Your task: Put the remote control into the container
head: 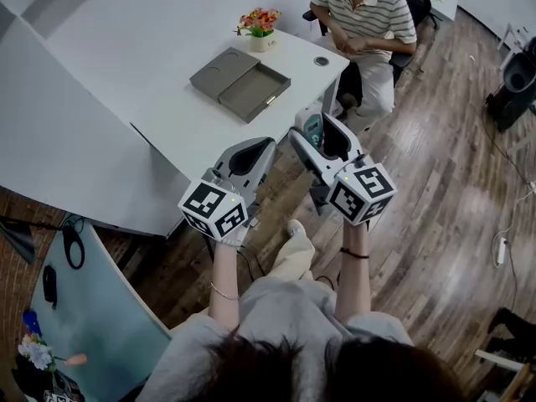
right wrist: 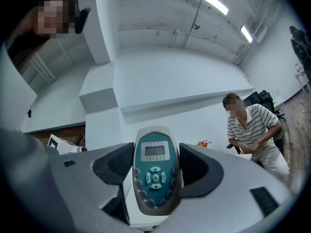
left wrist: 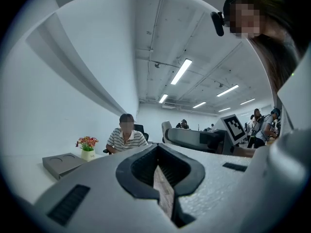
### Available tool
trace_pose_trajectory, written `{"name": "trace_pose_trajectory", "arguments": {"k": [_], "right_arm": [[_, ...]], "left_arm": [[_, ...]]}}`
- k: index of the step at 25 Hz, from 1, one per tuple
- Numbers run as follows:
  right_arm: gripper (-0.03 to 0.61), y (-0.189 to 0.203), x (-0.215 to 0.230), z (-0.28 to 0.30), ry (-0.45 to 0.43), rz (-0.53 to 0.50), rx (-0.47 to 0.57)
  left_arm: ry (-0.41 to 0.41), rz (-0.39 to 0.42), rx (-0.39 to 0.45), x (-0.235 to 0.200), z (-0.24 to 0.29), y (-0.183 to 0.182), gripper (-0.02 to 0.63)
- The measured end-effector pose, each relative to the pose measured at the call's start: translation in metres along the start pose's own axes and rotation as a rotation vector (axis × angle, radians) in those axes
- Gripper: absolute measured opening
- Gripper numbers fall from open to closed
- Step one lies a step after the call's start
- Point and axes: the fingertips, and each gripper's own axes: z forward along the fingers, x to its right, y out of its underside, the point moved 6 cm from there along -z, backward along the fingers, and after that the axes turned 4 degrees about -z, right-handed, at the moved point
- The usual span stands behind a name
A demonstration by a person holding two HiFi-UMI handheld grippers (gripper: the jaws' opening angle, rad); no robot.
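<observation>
The remote control (right wrist: 154,176) is teal and silver, with a small screen and round buttons. It stands upright between the jaws of my right gripper (right wrist: 155,165), which is shut on it. In the head view the right gripper (head: 322,134) holds the remote (head: 312,129) in the air just off the white table's near corner. The container (head: 241,83), a flat grey box with its lid laid open beside it, lies on the table beyond both grippers. My left gripper (head: 249,156) hangs to the left with its jaws together and nothing in them (left wrist: 159,168).
A small pot of flowers (head: 260,28) stands behind the container, near the table's far edge (head: 311,43). A person in a striped shirt (head: 365,13) sits on a chair at the far corner. Wooden floor lies below and to the right of the grippers.
</observation>
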Motion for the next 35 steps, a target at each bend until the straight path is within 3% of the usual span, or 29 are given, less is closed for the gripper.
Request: {"name": "trace_pose_trajectory", "arguments": {"k": [12,23,29,35], "right_arm": [[0.29,-0.001,0.063,0.064,-0.056,-0.023,-0.036],[0.29,0.008,0.114,0.121,-0.115,-0.04,-0.124],[0.29,0.011,0.137,0.156,-0.161,-0.033,-0.154],[0.29,0.022,0.152,0.186,-0.218,-0.034,-0.183]], "left_arm": [[-0.028,0.005,-0.003,-0.058,0.065,-0.004,0.003],[-0.059,-0.053,-0.013,-0.107,0.109,0.005,0.003],[-0.076,-0.1,0.051,-0.139,0.128,0.003,0.003],[-0.126,-0.099,0.049,-0.166,0.136,0.007,0.003]]}}
